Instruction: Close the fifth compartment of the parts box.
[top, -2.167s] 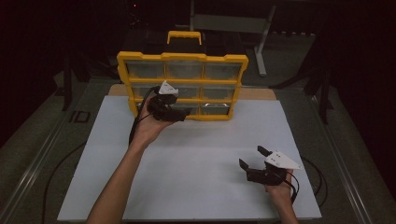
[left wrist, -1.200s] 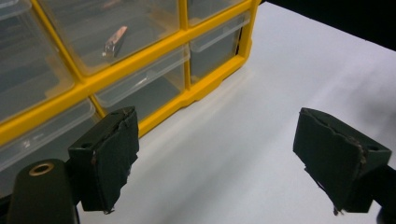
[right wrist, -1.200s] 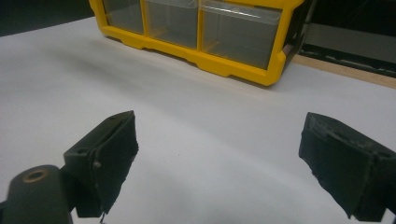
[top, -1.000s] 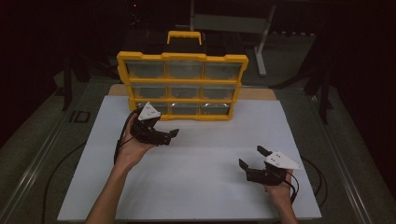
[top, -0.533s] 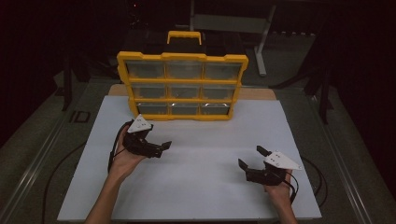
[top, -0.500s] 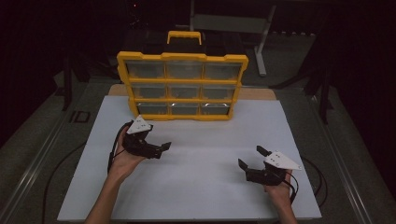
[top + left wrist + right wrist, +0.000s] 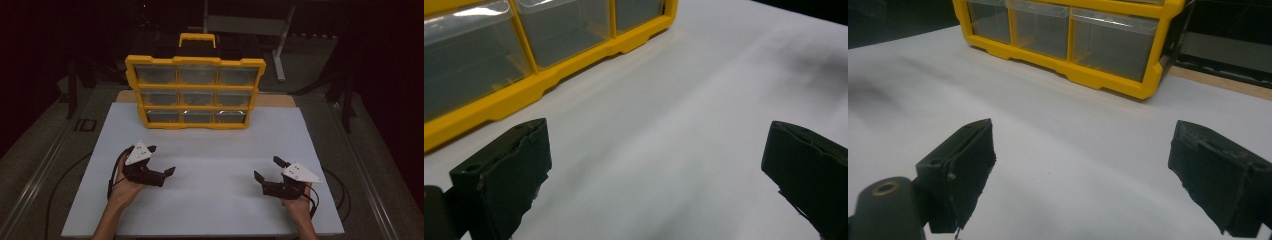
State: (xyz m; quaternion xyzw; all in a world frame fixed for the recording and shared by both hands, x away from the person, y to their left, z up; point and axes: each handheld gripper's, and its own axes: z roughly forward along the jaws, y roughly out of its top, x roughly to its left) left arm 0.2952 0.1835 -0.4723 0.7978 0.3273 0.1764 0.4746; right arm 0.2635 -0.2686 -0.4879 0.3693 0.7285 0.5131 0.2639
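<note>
High view overlooks; tongs views share the organiser (image 7: 195, 92).

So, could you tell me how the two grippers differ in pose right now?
The left gripper sits farther up the white board, nearer the yellow organizer, than the right gripper. The left points toward the middle; the right points up and left. Both are open and hold nothing.

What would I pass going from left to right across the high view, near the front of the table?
Left gripper, jaws open and empty → bare white board → right gripper, jaws open and empty.
</note>
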